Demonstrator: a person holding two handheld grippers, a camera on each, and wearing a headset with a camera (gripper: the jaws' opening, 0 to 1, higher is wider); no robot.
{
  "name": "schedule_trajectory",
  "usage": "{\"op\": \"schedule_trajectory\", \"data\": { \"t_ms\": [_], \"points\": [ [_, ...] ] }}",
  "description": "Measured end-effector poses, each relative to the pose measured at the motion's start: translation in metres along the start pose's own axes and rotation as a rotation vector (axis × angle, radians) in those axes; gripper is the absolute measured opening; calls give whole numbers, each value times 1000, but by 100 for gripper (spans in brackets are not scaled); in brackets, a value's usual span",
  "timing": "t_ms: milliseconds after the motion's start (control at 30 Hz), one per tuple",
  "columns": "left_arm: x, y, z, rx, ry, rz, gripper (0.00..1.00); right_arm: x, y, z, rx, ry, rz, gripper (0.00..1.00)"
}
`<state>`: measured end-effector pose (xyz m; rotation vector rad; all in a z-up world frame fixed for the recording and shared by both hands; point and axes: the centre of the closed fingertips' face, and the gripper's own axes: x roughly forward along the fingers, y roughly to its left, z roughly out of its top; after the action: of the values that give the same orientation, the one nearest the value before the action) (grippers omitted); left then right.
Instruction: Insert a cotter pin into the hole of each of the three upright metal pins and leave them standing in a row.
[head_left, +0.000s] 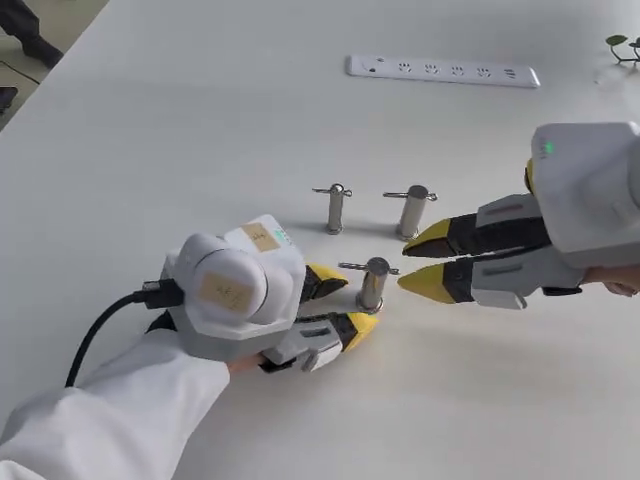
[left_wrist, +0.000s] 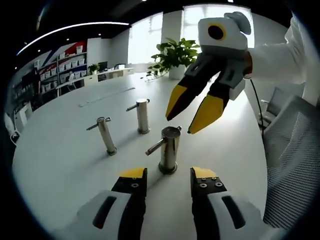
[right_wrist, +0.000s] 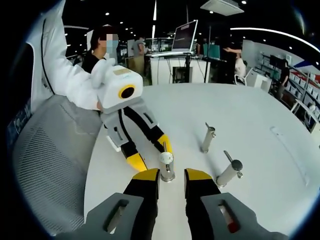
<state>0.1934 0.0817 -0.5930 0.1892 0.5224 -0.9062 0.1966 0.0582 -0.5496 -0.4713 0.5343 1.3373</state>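
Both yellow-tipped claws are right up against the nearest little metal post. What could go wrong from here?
1. The near pin stands loose on the table, between the open left gripper and right gripper. A slight nudge could tip it.
2. Its cotter pin sticks out sideways near the left fingers, which might snag it and pull it out.
3. The other two pins stand just behind, so a wide sweep might topple them.

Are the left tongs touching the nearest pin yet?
Apart. Left gripper view shows a clear gap between the pin and each tip of the left tongs.
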Motion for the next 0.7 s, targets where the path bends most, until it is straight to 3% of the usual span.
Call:
{"op": "schedule_trajectory", "data": {
  "t_ms": [200, 333, 400, 433, 500, 700],
  "points": [
    [-20, -3, 3, -5, 22, -40, 62, 8, 4, 1, 12, -18, 1, 19],
    [-33, -7, 14, -55, -27, -55, 86, 11, 4, 3, 22, -33, 5, 19],
    [-38, -11, 22, -120, -64, -74, 99, 13, 4, 4, 29, -40, 7, 18],
    [-41, -11, 20, -144, -53, -73, 99, 14, 5, 4, 33, -43, 10, 18],
    [-46, -11, 22, -134, -49, -69, 99, 16, 5, 4, 35, -46, 12, 19],
    [-57, -11, 34, -167, -102, -61, 99, 23, 7, 1, 48, -51, 15, 17]
  ]
}}
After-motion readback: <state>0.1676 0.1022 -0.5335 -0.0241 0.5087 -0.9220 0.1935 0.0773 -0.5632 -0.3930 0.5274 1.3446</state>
